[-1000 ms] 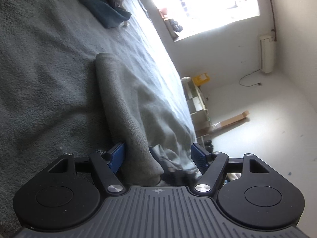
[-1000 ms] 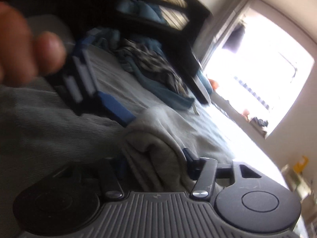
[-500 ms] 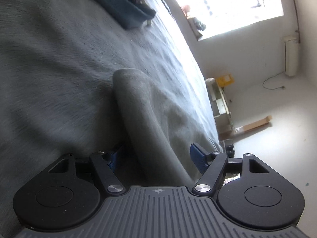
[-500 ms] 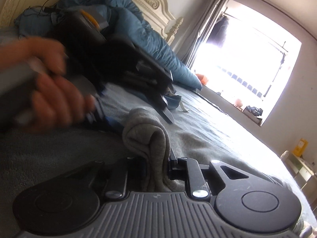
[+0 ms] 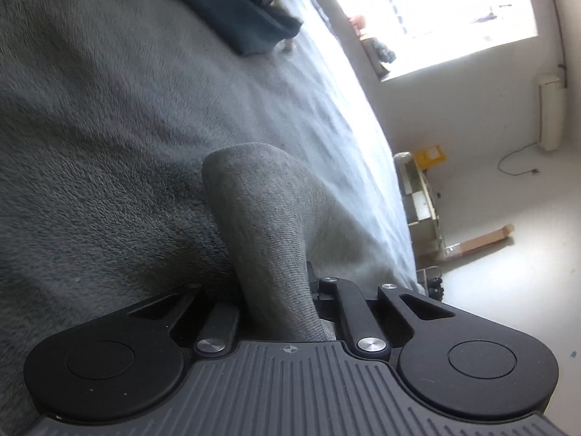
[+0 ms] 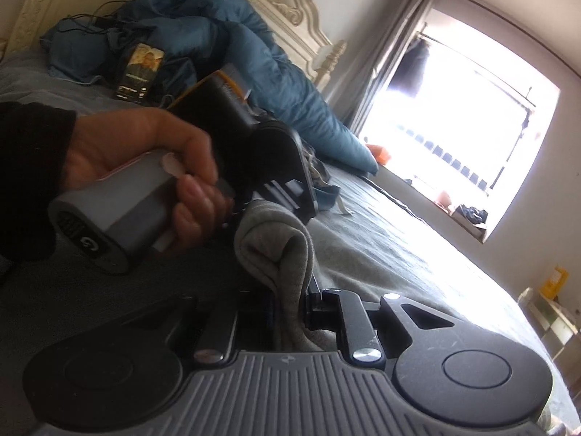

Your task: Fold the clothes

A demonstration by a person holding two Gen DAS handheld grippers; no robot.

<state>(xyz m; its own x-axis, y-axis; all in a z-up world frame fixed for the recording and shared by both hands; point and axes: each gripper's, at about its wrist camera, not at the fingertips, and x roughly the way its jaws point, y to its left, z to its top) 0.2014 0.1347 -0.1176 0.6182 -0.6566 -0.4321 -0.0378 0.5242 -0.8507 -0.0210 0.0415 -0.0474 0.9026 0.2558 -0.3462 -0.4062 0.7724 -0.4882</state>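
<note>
On the grey bed (image 5: 109,116), both hand-held grippers apparently pinch the grey garment (image 5: 268,239).

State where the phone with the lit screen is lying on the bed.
In the right wrist view, the phone lies far upper left, propped against the crumpled blue duvet near the carved headboard, behind the person's left hand.

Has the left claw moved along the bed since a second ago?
Yes. The left claw slid forward toward the dark blue bedding, and is shut on the grey garment.
</note>
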